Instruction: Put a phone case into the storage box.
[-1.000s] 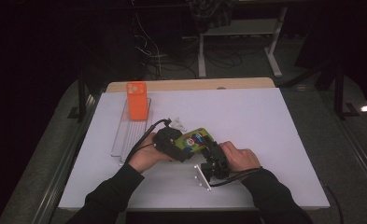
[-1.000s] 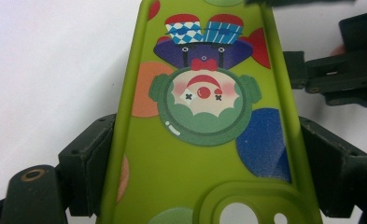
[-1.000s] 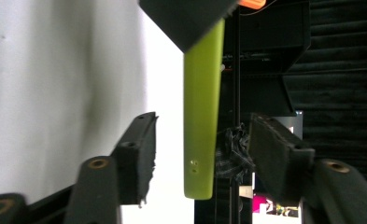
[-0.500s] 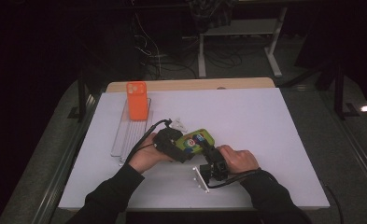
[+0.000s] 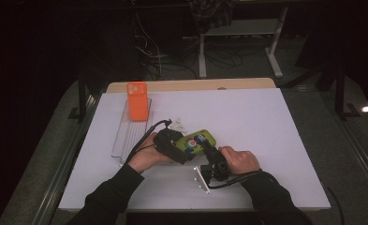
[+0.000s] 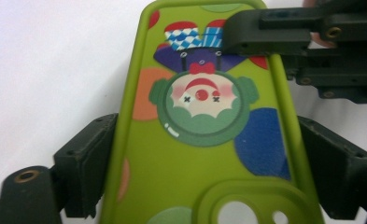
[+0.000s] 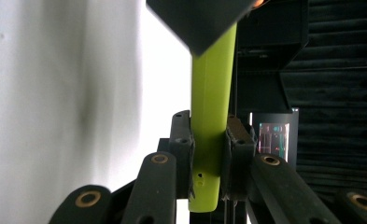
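A green phone case (image 5: 196,140) printed with a clown is held just above the white table between both hands. My left gripper (image 5: 181,146) spans its width. In the left gripper view the pads (image 6: 90,158) press on both long edges of the case (image 6: 190,177), so it is shut on it. My right gripper (image 5: 209,149) comes in from the near side. Its jaws have just been closing, with the case's thin edge (image 7: 211,93) between them. The right gripper (image 7: 210,140) now pinches that edge.
An orange phone case (image 5: 137,101) stands upright at the far end of a clear ribbed rack (image 5: 125,136) left of my hands. Small white bits (image 5: 177,124) lie just beyond the left hand. The white tabletop (image 5: 266,122) stretches to the right.
Both hands stay where they were. The right gripper's jaws have drawn in onto the near end of the green case.
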The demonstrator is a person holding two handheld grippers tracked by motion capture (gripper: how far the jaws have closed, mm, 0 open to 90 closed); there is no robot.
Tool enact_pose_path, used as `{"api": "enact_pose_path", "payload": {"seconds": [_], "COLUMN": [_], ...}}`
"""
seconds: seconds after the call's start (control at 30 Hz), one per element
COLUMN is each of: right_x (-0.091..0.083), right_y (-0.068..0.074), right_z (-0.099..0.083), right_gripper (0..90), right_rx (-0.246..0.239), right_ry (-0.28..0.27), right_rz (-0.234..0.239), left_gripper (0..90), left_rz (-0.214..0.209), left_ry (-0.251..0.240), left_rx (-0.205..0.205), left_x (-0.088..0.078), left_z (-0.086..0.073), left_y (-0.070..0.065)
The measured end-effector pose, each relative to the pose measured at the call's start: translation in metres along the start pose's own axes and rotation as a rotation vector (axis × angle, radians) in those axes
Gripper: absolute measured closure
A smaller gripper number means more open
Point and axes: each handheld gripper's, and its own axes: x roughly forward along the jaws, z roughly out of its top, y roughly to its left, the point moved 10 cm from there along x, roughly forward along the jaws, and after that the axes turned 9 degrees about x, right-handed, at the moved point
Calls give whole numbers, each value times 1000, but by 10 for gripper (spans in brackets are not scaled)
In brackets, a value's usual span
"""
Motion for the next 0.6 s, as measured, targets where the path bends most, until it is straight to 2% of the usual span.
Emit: {"api": "enact_pose_path", "payload": {"seconds": [0.03,0.07,0.13,0.17,0.2,0.27,0.3,0.37,0.4,0.43,0.47,0.5,0.53,0.57,0.6], "right_x": [0,1,1,2,2,3,3,2,2,2,2,2,1,1,1], "right_y": [1,0,0,-1,-2,-3,-5,-6,-8,-9,-10,-10,-10,-13,-13], "right_z": [-3,-4,-7,-8,-9,-13,-15,-19,-22,-24,-27,-29,-31,-33,-35], "right_gripper": [757,757,758,757,757,757,758,758,757,757,757,757,757,758,758], "right_rx": [7,10,17,22,22,19,20,34,39,48,58,60,64,70,81], "right_ry": [14,18,26,30,32,42,46,58,62,68,75,81,88,94,96], "right_rz": [5,1,2,2,2,6,3,5,5,8,9,14,23,16,23], "left_gripper": [110,82,49,34,20,3,3,2,2,2,2,2,2,2,2], "left_rz": [-4,-3,-7,-6,-6,-10,-8,-3,-4,6,4,9,10,9,11], "left_ry": [12,-2,-7,-22,-15,-26,-19,-27,-28,-53,-36,-47,-38,-47,-35], "left_rx": [17,6,12,-2,13,9,22,22,20,2,18,6,19,4,20], "left_x": [-2,-2,-5,-6,-8,-10,-13,-15,-17,-17,-20,-20,-21,-21,-22], "left_z": [-1,1,1,2,1,0,-3,-5,-6,-5,-8,-8,-10,-10,-13], "left_y": [0,0,1,1,2,1,1,1,1,1,2,2,3,1,2]}}
